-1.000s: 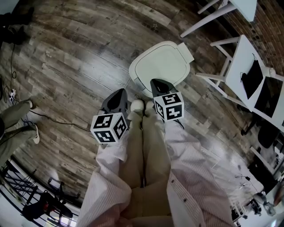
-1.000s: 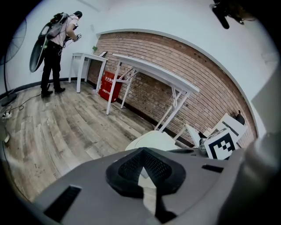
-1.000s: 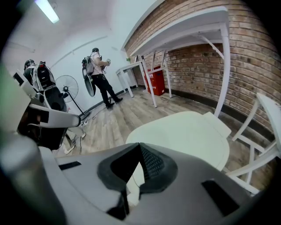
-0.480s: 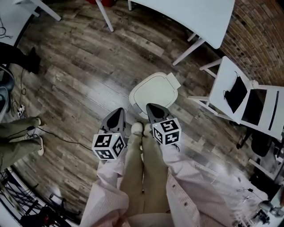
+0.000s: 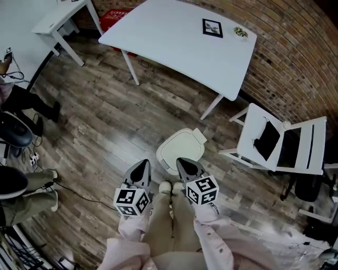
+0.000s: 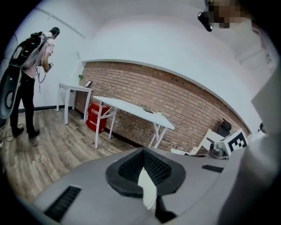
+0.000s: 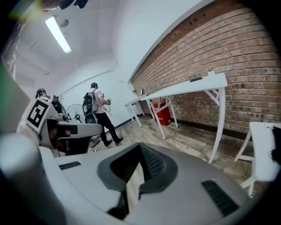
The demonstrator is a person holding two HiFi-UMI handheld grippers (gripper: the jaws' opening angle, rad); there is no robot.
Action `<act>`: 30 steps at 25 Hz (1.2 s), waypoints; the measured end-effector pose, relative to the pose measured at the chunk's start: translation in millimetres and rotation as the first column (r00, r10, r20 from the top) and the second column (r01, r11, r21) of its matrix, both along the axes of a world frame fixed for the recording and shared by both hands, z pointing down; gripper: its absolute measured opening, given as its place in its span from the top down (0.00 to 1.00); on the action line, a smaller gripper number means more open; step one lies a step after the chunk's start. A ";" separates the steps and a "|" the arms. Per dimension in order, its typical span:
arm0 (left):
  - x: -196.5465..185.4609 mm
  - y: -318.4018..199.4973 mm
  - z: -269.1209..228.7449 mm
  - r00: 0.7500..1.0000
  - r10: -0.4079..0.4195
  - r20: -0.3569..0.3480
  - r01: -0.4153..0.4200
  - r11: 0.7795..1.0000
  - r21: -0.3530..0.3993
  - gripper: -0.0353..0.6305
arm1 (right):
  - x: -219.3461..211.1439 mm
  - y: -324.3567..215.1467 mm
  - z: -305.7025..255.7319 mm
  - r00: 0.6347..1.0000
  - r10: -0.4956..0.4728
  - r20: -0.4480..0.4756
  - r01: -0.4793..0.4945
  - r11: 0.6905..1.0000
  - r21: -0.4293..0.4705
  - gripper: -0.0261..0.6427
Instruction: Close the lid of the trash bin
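Observation:
The white trash bin (image 5: pixel 182 149) stands on the wooden floor just ahead of the person's feet, its pale lid lying flat and closed. In the head view my left gripper (image 5: pixel 141 164) and right gripper (image 5: pixel 182 161) hang side by side nearer than the bin, apart from it, both drawn to a point with nothing held. The left gripper view shows the left gripper (image 6: pixel 142 151) with jaws together, aimed across the room at the brick wall. In the right gripper view the right gripper (image 7: pixel 140 147) is shut too. Neither gripper view shows the bin.
A large white table (image 5: pixel 179 37) stands beyond the bin before the brick wall (image 5: pixel 296 63). A white folding chair (image 5: pixel 274 142) with a dark item on it is at the right. A small white table (image 5: pixel 58 18), a red box (image 5: pixel 113 16) and a standing person (image 5: pixel 21 100) are at the left.
Both grippers have lifted up and away from the bin. The head view has risen, so the bin looks smaller and the table and wall have come into sight.

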State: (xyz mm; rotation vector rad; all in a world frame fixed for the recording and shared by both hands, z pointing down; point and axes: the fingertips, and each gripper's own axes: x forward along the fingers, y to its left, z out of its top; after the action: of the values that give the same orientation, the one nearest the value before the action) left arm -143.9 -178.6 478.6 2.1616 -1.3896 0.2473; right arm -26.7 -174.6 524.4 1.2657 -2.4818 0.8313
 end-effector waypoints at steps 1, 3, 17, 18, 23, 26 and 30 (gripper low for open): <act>1.3 -0.1 -8.7 1.000 0.013 0.002 -0.013 1.000 0.014 0.96 | 1.7 -0.2 -9.7 1.000 0.004 0.006 -0.004 1.000 0.013 0.96; 2.5 -0.8 -24.8 1.000 0.028 0.005 -0.028 0.999 0.042 0.96 | 7.2 -2.1 -28.4 1.000 0.020 0.019 -0.021 0.999 0.041 0.96; -5.6 10.0 -126.8 0.996 0.059 0.074 -0.075 0.969 0.234 0.96 | 45.0 -11.0 -149.1 0.993 0.068 0.094 -0.090 0.962 0.256 0.96; -6.7 10.0 -133.1 0.996 0.055 0.073 -0.072 0.966 0.248 0.96 | 45.7 -11.3 -157.0 0.994 0.061 0.093 -0.084 0.958 0.274 0.96; -9.3 7.0 -161.4 0.997 0.042 0.059 -0.058 0.950 0.306 0.96 | 55.0 -12.1 -194.5 0.994 0.059 0.093 -0.089 0.932 0.352 0.96; -12.8 4.7 -178.3 0.998 0.033 0.057 -0.051 0.937 0.346 0.96 | 61.6 -11.5 -216.3 0.994 0.069 0.088 -0.099 0.910 0.403 0.96; -18.1 -2.7 -200.8 0.999 0.016 0.049 -0.034 0.919 0.392 0.96 | 71.0 -15.1 -240.4 0.992 0.083 0.093 -0.116 0.886 0.449 0.96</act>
State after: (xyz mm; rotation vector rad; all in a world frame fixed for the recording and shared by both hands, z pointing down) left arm -161.9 -181.2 277.8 2.5118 -1.5433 0.0234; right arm 44.3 -189.7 283.9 1.5402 -2.7941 0.3182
